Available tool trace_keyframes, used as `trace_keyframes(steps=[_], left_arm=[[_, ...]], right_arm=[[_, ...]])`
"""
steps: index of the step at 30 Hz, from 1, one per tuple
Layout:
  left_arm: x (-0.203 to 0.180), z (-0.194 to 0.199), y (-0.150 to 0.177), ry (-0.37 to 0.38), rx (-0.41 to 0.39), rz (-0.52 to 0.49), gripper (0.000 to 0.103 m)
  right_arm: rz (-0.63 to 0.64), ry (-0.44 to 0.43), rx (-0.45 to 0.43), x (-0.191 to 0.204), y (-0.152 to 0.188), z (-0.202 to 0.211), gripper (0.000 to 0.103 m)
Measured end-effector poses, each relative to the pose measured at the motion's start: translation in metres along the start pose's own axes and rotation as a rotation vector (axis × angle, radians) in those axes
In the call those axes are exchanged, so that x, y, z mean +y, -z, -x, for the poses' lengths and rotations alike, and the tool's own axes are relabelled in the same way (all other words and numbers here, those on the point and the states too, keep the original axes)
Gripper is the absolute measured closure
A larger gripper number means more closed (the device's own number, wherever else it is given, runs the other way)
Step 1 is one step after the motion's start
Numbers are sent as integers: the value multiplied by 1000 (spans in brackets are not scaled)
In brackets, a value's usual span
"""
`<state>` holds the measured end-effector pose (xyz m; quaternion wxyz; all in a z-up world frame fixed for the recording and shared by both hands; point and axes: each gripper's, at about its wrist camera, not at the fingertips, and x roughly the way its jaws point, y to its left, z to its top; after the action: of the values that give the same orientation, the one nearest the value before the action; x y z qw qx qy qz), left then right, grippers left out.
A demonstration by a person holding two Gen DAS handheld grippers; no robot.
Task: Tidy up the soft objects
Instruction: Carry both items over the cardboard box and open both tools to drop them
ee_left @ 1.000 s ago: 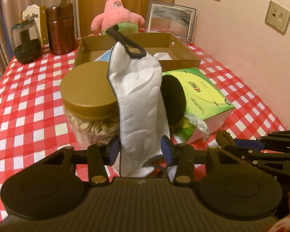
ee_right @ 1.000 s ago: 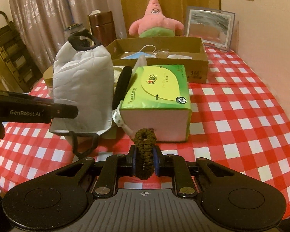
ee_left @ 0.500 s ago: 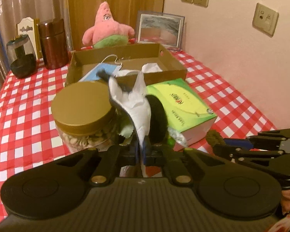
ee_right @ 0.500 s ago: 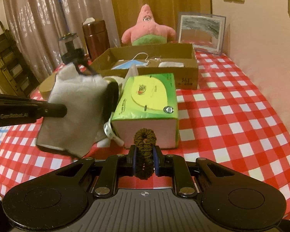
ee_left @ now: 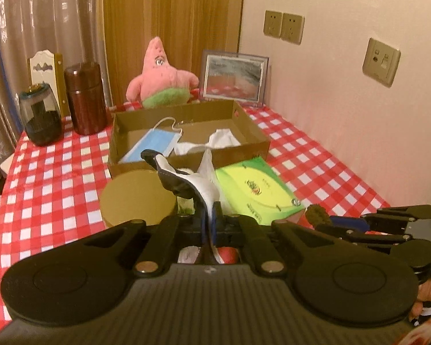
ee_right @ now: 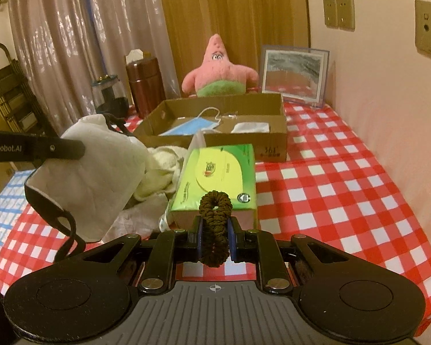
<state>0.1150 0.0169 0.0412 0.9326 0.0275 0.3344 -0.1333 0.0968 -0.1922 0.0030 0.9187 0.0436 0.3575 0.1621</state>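
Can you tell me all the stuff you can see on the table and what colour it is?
Cardboard box: one, brown, mid-table.
Face mask: one, blue, in box.
White cloth: one, in box.
Star plush: one, pink-green, behind box.
Picture frame: one, by wall.
Tissue pack: one, green, before box.
Jar: one, gold lid.
Canister: one, brown, far left.
Left claw: shut on white padded mask.
Right claw: shut on brown scrunchie.

Left gripper (ee_left: 212,215) angled downward, jaws clamped together, right gripper (ee_right: 214,240) angled downward beside it, jaws narrowly parted, gripping
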Motion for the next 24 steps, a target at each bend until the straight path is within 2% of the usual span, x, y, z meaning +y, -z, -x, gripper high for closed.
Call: trace_keyframes(steps=[3, 6, 11, 18, 24], left_arm=[[-2, 4, -6, 1, -12, 0, 100], [-5, 7, -9, 1, -20, 2, 100], [-9, 15, -13, 4, -37, 4, 100], [-7, 18, -21, 8, -47, 13, 100], [-1, 12, -40, 27, -67, 5, 100]], right_arm=[[-17, 0, -6, -3, -2, 4, 85], [-120, -61, -12, -6, -7, 10, 85], [-85, -58, -54, 5, -16, 20, 85], [-94, -19, -71, -11, -24, 26, 85], [-71, -8, -79, -20, -41, 20, 85]])
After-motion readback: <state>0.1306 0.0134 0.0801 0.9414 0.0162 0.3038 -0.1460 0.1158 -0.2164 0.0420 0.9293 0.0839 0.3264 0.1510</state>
